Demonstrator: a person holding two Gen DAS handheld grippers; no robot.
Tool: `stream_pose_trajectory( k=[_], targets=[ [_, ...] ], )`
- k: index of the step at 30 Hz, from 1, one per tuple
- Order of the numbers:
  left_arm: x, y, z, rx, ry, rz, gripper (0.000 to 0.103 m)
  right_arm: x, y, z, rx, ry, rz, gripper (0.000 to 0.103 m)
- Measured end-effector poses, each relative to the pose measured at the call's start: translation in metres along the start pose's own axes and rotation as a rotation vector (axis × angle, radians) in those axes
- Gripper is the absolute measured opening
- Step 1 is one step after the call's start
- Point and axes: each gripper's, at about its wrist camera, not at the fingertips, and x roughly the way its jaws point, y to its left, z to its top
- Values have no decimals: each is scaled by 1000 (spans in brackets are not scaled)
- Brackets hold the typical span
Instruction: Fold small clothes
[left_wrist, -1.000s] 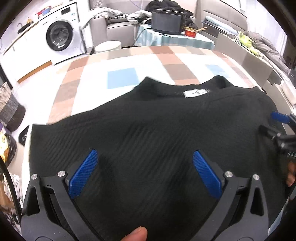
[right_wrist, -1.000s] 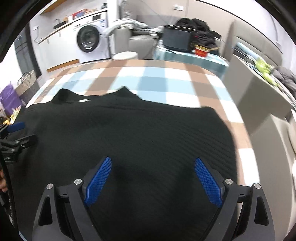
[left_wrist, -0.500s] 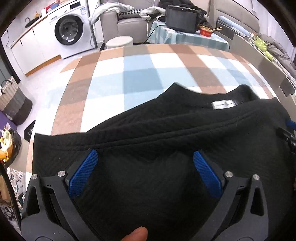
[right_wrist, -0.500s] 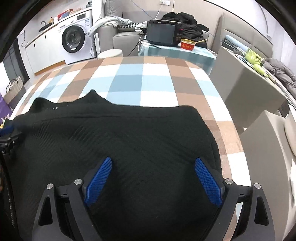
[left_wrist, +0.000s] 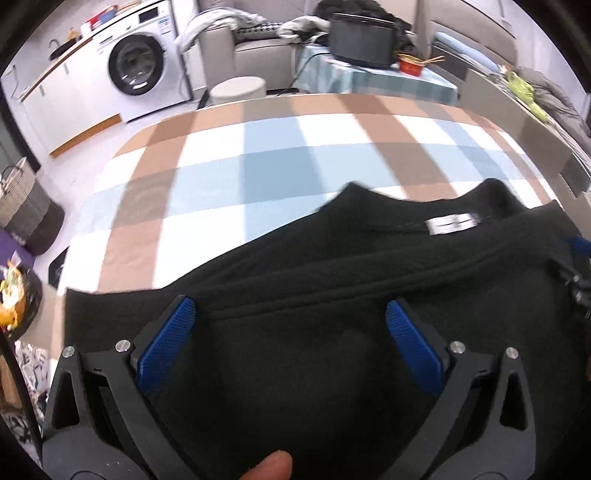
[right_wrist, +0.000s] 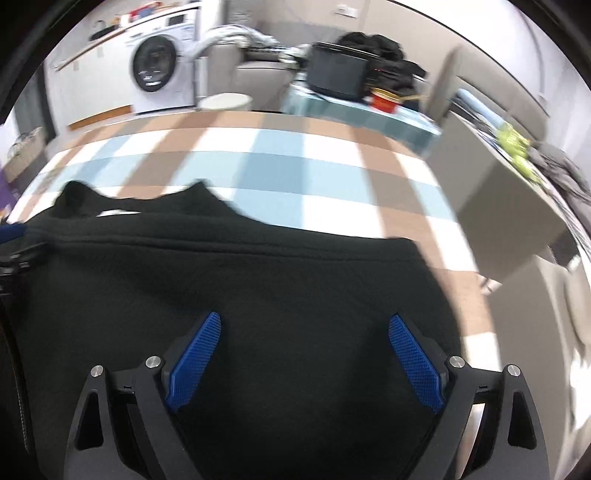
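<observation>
A checked cloth (left_wrist: 207, 177) in brown, blue and white is being shown spread across the table, and most of its near part is being covered by a black sweater (left_wrist: 332, 369) lying flat, its lower part doubled over toward the collar. The left gripper (left_wrist: 288, 332) is being held wide open above the sweater's near left part, nothing being gripped between its blue pads (left_wrist: 166, 347). The right gripper (right_wrist: 304, 350) is likewise being held spread wide over the sweater's right half, with nothing in it. A white label (left_wrist: 452, 224) is being shown inside the collar.
</observation>
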Motion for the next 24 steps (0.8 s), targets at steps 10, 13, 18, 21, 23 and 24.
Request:
stream_pose_trajectory(
  k=[10,13,18,21,23,24],
  targets=[
    [-40,48,-57,-56,2,56,101,-12,-24,-16,25,16,-4,93],
    [-55,41,-75,-30,4,-7,95,-23,-13,-23,5,14,57,93],
    [-62,24,-95,32,5,-54,88,-32,15,-39,-86,22,147,93],
    [-70,33,-103,9,-6,-34,87,-34,7,-47,-70,23,137,93],
    [-76,38,-112,6,-12,-5,87,-36,-10,-55,-34,22,94,93],
    [-79,39,-116,6,-13,3,87,-37,-21,-59,-11,22,80,93]
  ],
)
